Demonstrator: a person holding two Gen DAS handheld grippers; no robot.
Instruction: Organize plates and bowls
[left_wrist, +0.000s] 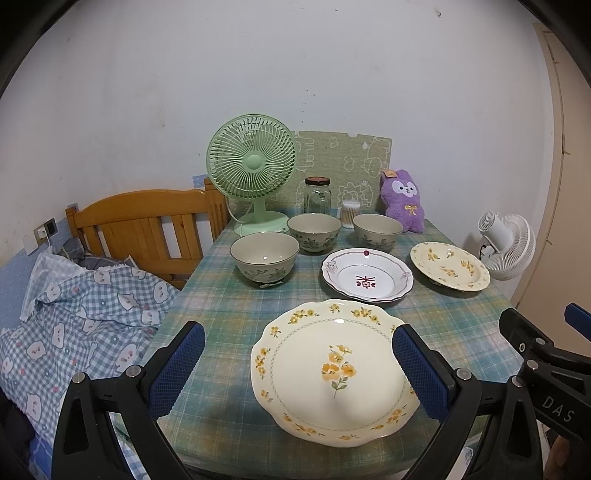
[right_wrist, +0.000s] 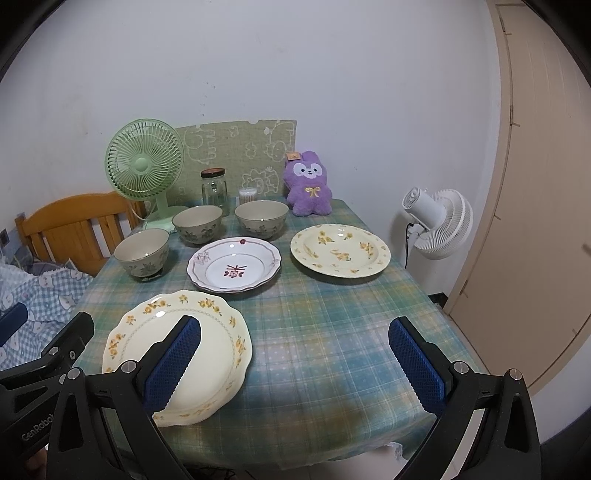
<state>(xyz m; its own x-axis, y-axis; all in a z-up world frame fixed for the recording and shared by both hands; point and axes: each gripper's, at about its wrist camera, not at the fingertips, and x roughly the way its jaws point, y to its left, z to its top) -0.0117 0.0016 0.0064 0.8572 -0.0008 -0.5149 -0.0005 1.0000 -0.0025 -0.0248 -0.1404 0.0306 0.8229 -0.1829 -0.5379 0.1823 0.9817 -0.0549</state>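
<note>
Plates and bowls all lie separately across the tabletop, nothing stacked yet, so the sorting looks unstarted, with the left hand-held gripper and right hand-held gripper both wide open, empty.

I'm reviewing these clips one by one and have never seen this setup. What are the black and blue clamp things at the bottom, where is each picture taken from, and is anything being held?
Those are two hand-held grippers, one in each of a person's hands, each with a wide-angle camera looking out along its jaws. One picture comes from the left gripper, the other from the right gripper. Both are open and hold nothing.

On the checked tablecloth lie three plates: a near yellow-flowered plate, a white plate with a red motif and a far yellow-flowered plate. Behind them stand three grey-green bowls. At the back are a green fan, a glass jar and a purple plush toy.
</note>
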